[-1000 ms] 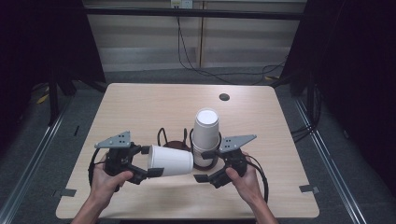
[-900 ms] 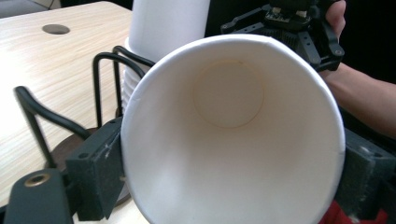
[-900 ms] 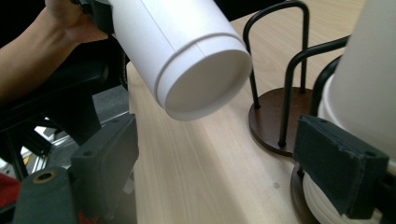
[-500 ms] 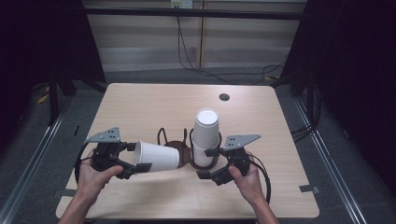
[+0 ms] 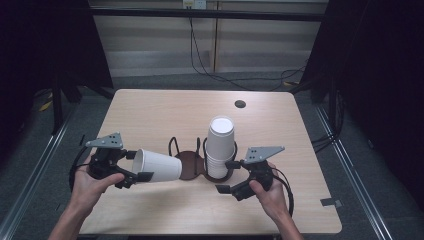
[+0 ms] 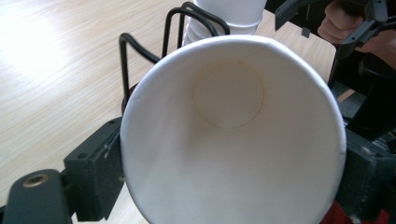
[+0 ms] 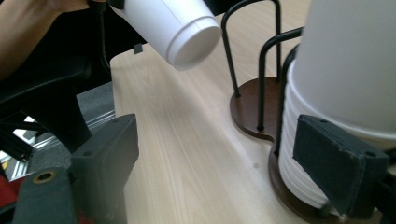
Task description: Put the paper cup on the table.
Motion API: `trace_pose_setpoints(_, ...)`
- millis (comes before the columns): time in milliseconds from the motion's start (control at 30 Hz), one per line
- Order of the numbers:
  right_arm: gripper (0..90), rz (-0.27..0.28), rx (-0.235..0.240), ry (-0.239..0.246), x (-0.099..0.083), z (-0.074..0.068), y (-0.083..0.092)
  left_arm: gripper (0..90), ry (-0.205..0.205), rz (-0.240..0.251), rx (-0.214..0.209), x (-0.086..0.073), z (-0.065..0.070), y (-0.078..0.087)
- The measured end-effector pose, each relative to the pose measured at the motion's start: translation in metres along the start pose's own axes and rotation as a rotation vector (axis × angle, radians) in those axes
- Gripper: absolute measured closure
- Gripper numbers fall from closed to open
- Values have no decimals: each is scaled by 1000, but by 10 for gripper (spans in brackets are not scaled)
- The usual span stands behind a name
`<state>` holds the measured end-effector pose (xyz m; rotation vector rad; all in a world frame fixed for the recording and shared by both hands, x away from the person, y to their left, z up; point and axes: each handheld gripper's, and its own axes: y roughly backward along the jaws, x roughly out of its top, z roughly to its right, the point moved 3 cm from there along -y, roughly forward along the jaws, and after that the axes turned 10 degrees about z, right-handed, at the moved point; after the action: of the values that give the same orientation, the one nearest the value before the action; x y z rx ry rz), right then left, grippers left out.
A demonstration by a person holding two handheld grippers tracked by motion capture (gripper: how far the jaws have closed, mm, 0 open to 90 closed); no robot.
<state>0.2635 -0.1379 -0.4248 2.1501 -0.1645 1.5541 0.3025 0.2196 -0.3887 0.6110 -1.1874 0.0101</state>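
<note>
Pale wood tabletop (image 5: 165,112) stands in a dark room, with cables hanging on the wall behind it. Near the front middle I see a black wire rack (image 5: 192,162) on a brown base, and a stack of white cups (image 5: 220,147) stands upside down in its right ring. My left tongs (image 5: 137,167) hold one cup (image 5: 156,165) on its side, lifted off the stack and now left of the rack, its bottom pointing to the rack and its open mouth to my hand. In the left gripper view the two pads (image 6: 95,179) press the rim from both sides, so the grip is firm. My right tongs (image 5: 229,176) are at the foot of the stack. In the right gripper view one pad (image 7: 338,163) is against the lower cups, while the other stands well apart, so these tongs are wide and hold nothing.
</note>
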Motion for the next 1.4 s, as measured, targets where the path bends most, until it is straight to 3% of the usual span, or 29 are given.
trace_pose_setpoints(167, 144, -20, -36, 2, -6, 3, 9, 123, -15, -28, 61, 3, -8, 9)
trace_pose_setpoints(400, 144, -18, -47, -19, -17, 7, 12, 123, -6, -44, 85, -4, -13, 14)
trace_pose_setpoints(667, 144, -23, -48, -17, -17, 9, 9, 123, 5, -147, 132, -7, -25, 18)
trace_pose_setpoints(1067, 144, -28, -57, -21, -18, 13, 10, 120, -44, -272, 211, 8, -43, -2)
trace_pose_setpoints(1167, 144, -30, -58, -17, -18, 12, 11, 120, -78, -311, 209, 12, -47, -9)
trace_pose_setpoints(1233, 144, -26, -63, -10, -17, 12, 12, 120, -77, -332, 226, 13, -50, -12)
trace_pose_setpoints(1400, 144, -31, -65, -17, -19, 13, 12, 118, -79, -362, 223, 20, -55, -17)
